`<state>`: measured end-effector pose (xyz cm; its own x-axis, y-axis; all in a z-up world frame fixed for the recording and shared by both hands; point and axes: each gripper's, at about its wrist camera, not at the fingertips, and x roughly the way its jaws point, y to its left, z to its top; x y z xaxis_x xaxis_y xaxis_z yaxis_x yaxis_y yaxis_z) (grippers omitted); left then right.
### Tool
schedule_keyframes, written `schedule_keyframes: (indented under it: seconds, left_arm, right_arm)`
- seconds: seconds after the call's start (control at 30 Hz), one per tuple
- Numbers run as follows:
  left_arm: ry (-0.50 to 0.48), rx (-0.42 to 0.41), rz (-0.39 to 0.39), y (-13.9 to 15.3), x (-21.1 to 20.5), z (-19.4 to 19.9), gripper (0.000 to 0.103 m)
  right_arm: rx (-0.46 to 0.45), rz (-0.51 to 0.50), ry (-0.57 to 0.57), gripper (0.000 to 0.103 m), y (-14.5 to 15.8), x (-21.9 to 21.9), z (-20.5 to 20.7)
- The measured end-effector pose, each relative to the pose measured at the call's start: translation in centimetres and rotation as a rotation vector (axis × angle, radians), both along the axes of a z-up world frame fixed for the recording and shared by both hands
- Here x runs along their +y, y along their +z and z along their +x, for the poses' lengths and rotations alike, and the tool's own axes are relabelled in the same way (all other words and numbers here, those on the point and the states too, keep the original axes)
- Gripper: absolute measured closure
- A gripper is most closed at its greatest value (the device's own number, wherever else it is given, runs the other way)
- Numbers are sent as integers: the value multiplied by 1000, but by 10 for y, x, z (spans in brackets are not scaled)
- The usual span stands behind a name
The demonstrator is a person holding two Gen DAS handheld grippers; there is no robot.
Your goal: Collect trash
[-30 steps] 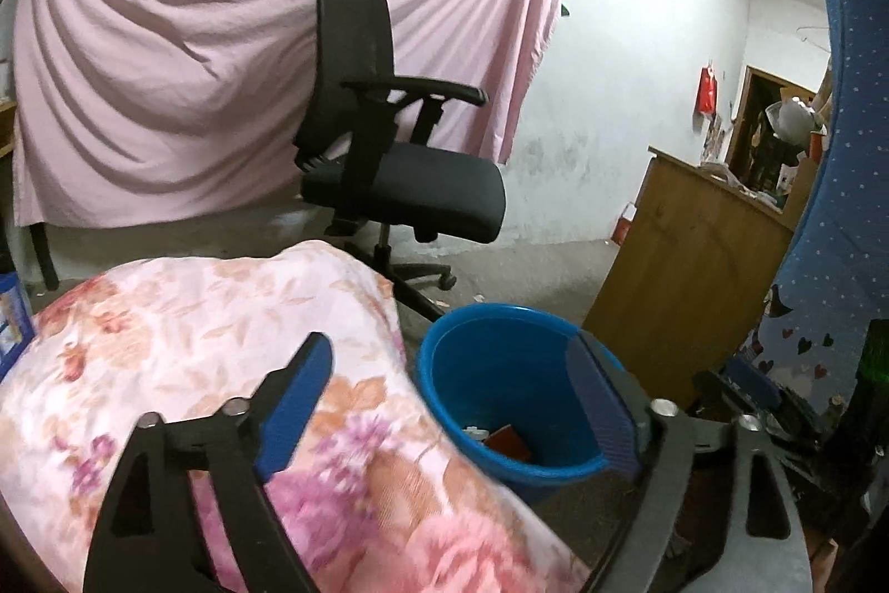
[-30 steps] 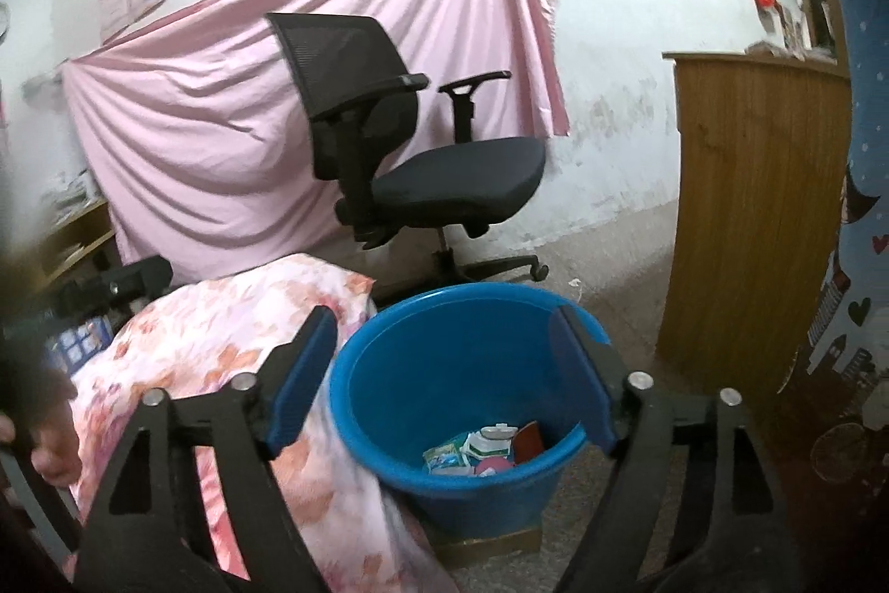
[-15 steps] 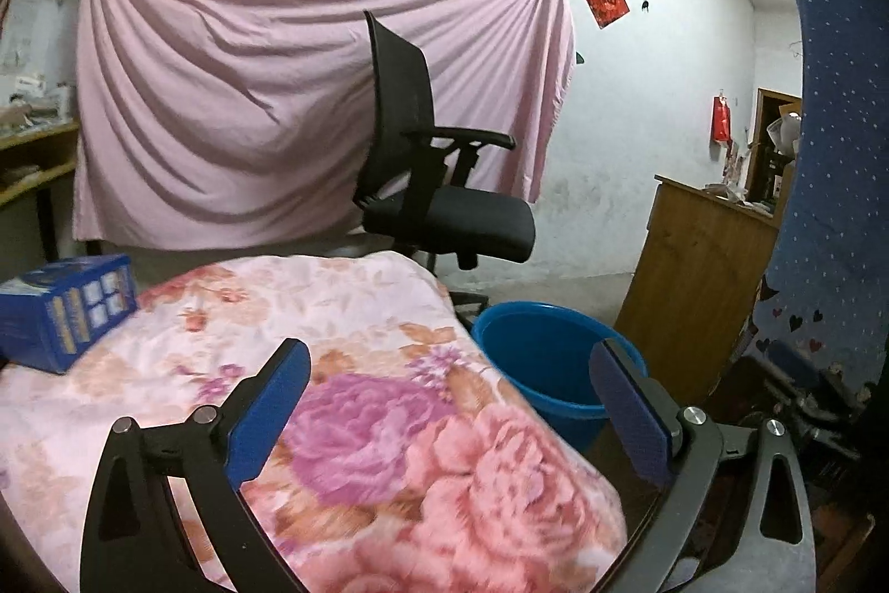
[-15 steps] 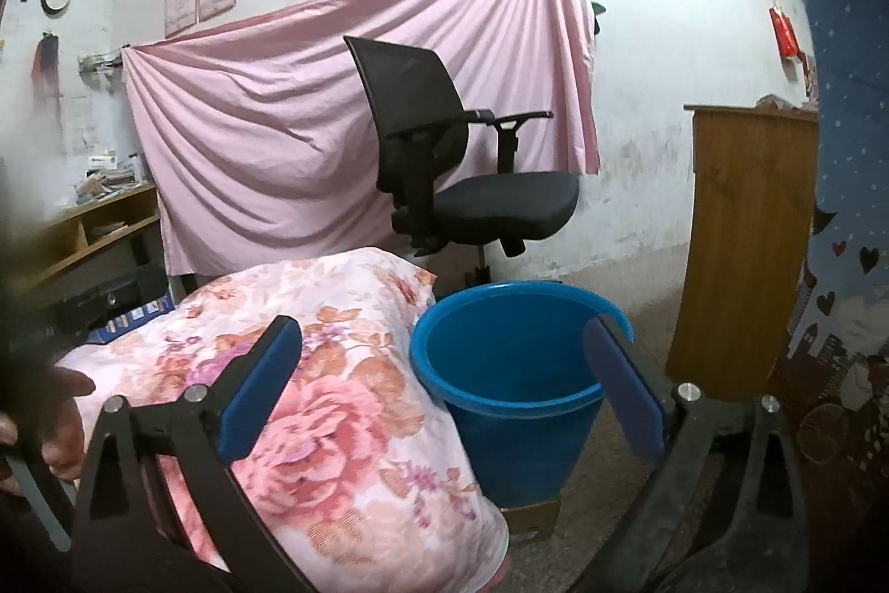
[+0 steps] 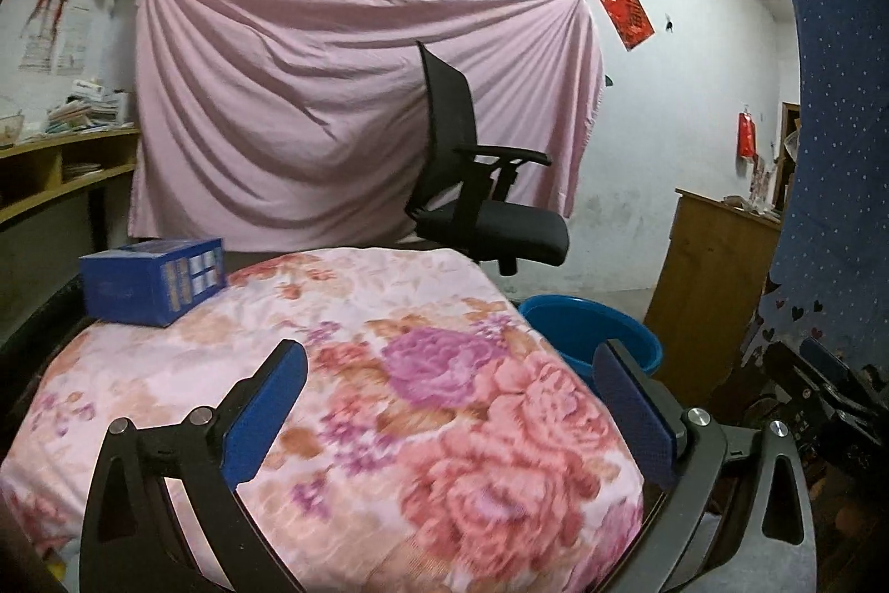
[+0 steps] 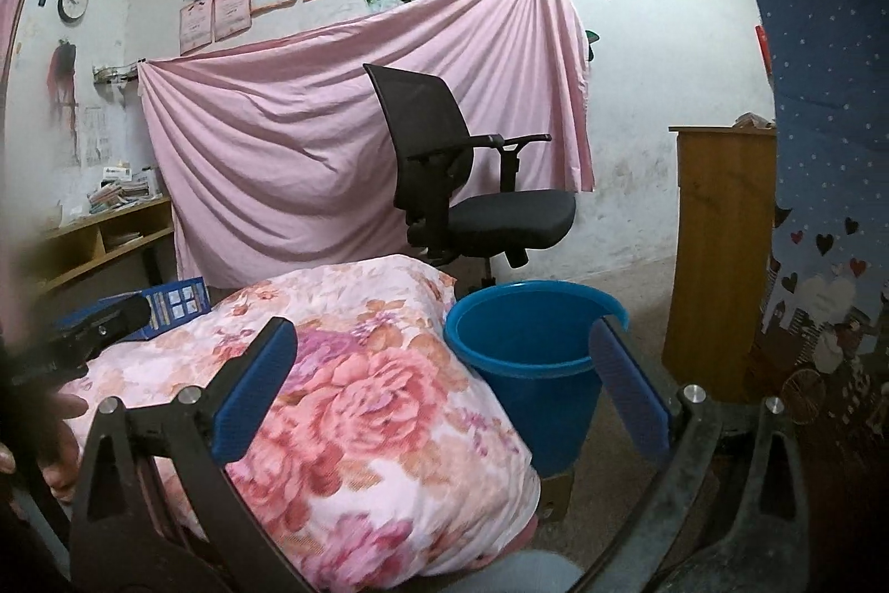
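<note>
A blue plastic bucket [image 6: 528, 348] stands on the floor right of a table covered with a pink floral cloth [image 6: 355, 370]; it also shows in the left wrist view [image 5: 594, 332], with its inside hidden. A blue box [image 5: 153, 279] lies on the cloth's far left corner, also in the right wrist view [image 6: 166, 301]. My left gripper [image 5: 450, 412] is open and empty above the cloth. My right gripper [image 6: 444, 393] is open and empty, over the cloth's right edge beside the bucket.
A black office chair [image 5: 478, 204] stands behind the table before a hung pink sheet [image 5: 333, 120]. A wooden cabinet [image 6: 719, 254] stands right of the bucket. Wooden shelves [image 5: 50, 170] line the left wall. A blue dotted curtain [image 5: 833, 148] hangs at right.
Both grippers have drawn back and up from the bucket, so its contents are out of view. The left view has swung left over the cloth and the blue box has come into sight.
</note>
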<state>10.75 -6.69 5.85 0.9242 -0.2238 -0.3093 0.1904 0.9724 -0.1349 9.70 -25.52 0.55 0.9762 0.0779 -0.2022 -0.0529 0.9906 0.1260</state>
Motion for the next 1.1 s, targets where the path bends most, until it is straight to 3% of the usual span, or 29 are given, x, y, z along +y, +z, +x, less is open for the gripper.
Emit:
schedule_keyframes:
  seconds: [0.33, 0.63, 1.1]
  left_arm:
    - [102, -35, 5, -16, 28, -49, 2]
    - [130, -67, 38, -34, 41, -83, 2]
    - [146, -46, 46, -58, 50, -100, 2]
  right_arm:
    - [-29, -7, -34, 0, -10, 26, -45]
    - [-47, -53, -69, 0, -20, 51, -75]
    - [-41, -105, -66, 0, -34, 67, -87]
